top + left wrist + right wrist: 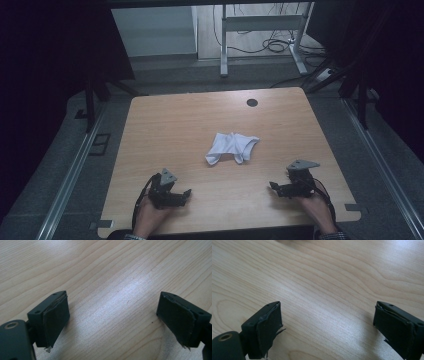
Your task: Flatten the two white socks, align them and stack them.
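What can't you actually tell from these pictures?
- White cloth, high view: too small and crumpled to tell what garment it is.
- Dark hole in the table, high view: too small to see inside.
- Both sides of the high view: too dark to make out.
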The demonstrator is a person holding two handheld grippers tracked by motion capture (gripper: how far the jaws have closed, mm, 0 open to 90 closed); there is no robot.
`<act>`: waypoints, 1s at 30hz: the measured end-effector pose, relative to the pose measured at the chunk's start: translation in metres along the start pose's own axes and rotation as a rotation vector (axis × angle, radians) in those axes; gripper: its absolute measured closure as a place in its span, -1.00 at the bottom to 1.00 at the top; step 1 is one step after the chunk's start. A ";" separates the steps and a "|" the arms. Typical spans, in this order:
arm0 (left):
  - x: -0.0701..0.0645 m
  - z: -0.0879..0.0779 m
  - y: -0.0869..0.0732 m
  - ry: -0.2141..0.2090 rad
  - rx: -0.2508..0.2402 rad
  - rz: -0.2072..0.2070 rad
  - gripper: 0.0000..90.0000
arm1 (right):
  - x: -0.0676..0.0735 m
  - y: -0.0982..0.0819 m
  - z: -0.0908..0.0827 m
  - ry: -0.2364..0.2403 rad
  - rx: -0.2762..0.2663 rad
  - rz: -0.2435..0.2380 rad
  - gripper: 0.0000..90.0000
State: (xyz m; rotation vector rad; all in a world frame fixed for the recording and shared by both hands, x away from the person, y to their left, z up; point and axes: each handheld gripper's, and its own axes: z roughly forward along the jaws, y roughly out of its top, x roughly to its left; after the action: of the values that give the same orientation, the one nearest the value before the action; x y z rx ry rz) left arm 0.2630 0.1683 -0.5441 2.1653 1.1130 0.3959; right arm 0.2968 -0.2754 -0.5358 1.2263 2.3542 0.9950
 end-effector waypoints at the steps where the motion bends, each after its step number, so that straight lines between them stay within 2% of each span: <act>1: 0.000 0.000 0.000 0.000 0.000 0.000 -0.76 | 0.000 0.000 0.000 0.003 -0.007 0.007 -0.83; 5: 0.000 0.000 0.000 0.000 0.000 0.000 -0.76 | 0.001 0.003 -0.002 0.002 -0.022 0.038 -0.84; 12: 0.000 0.000 0.000 0.001 -0.002 0.005 -0.76 | 0.007 0.011 -0.006 0.005 -0.041 0.020 -0.84; 15: 0.000 0.000 0.000 0.000 -0.001 0.004 -0.76 | 0.010 0.021 -0.005 0.033 -0.022 0.032 -0.80; 19: 0.000 0.000 0.000 0.001 -0.002 0.000 -0.76 | 0.010 0.031 -0.006 0.028 -0.023 0.053 -0.79; 24: 0.000 0.000 0.000 0.000 -0.001 0.001 -0.76 | 0.015 0.049 -0.006 0.024 -0.016 0.026 -0.80; 29: 0.000 0.000 0.000 0.001 -0.001 0.001 -0.76 | 0.018 0.065 -0.004 0.055 -0.017 0.021 -0.84; 30: 0.000 0.000 0.000 -0.001 -0.001 0.001 -0.76 | 0.019 0.073 -0.002 0.064 -0.018 0.024 -0.84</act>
State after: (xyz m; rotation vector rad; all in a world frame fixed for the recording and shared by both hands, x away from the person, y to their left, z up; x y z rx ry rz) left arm 0.2630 0.1682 -0.5442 2.1650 1.1116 0.3960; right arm 0.3281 -0.2316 -0.4823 1.2371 2.3780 1.0761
